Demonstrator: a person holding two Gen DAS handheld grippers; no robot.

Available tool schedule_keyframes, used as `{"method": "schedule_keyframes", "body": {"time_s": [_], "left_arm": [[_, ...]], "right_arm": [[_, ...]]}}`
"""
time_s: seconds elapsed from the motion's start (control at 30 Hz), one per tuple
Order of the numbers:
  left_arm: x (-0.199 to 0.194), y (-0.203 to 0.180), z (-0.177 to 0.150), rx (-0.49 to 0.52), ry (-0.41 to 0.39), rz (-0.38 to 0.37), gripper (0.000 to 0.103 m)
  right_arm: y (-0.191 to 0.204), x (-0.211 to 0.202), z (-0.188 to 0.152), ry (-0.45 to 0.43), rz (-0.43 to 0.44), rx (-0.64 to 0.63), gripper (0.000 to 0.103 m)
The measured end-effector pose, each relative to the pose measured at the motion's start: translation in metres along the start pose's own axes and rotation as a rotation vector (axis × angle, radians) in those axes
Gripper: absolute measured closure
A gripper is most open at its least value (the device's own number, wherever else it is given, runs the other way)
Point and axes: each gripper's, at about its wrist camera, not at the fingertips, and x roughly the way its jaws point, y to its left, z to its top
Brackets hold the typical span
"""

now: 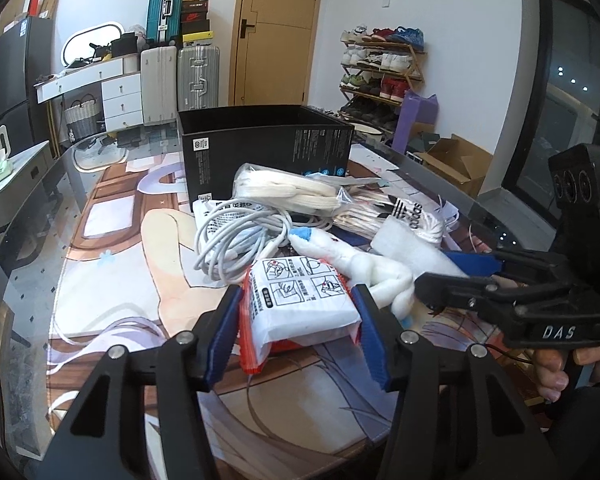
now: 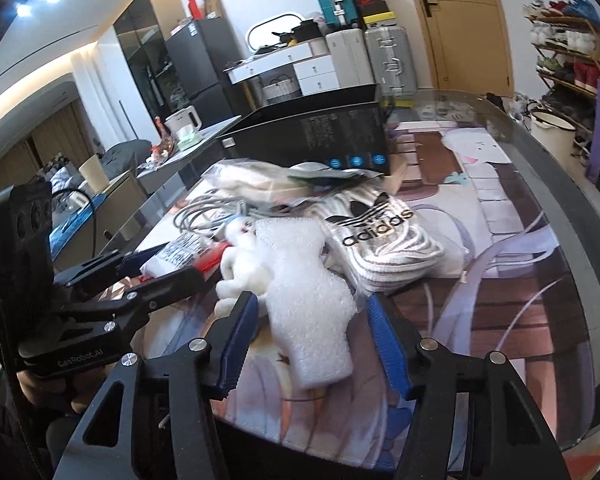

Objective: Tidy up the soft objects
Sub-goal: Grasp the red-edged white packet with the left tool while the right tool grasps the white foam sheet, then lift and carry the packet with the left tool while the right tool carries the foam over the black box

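A pile of soft items lies on the printed mat. My left gripper (image 1: 298, 332) is open with its blue pads on either side of a white and red plastic packet (image 1: 300, 304), not visibly pressing it. My right gripper (image 2: 314, 344) is open around a white foam sheet (image 2: 308, 312). It also shows in the left wrist view (image 1: 444, 272). A white plush toy (image 1: 364, 268) lies between the two items and also shows in the right wrist view (image 2: 244, 268). Behind are a bagged Adidas cord bundle (image 2: 380, 236), a coiled white cable (image 1: 240, 240) and a bagged cream cloth (image 1: 292, 188).
An open black box (image 1: 264, 148) stands behind the pile on the glass table (image 2: 560, 168). The mat (image 1: 112, 280) covers the table's middle. Suitcases, a white dresser, a door and a shoe rack (image 1: 384, 72) are in the room behind. A cardboard box sits on the floor right.
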Motion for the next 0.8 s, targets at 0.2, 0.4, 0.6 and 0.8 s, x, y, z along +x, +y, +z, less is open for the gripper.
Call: {"method": "schedule_keyframes", "body": {"time_s": [0.2, 0.4, 0.6, 0.8], "left_arm": [[-0.006, 0.002, 0.001, -0.014, -0.024, 0.002, 0.049], [-0.016, 0.008, 0.0, -0.031, -0.061, 0.004, 0.049], [-0.023, 0.008, 0.004, -0.041, -0.09, 0.013, 0.049], [-0.029, 0.013, 0.011, -0.057, -0.111, 0.023, 0.049]], "right_arm": [[0.009, -0.003, -0.002, -0.025, 0.016, -0.034, 0.061], [0.014, -0.017, 0.001, -0.096, 0.03, -0.068, 0.062], [0.021, -0.031, 0.004, -0.151, 0.046, -0.089, 0.062], [0.026, -0.04, 0.009, -0.177, 0.045, -0.104, 0.062]]}}
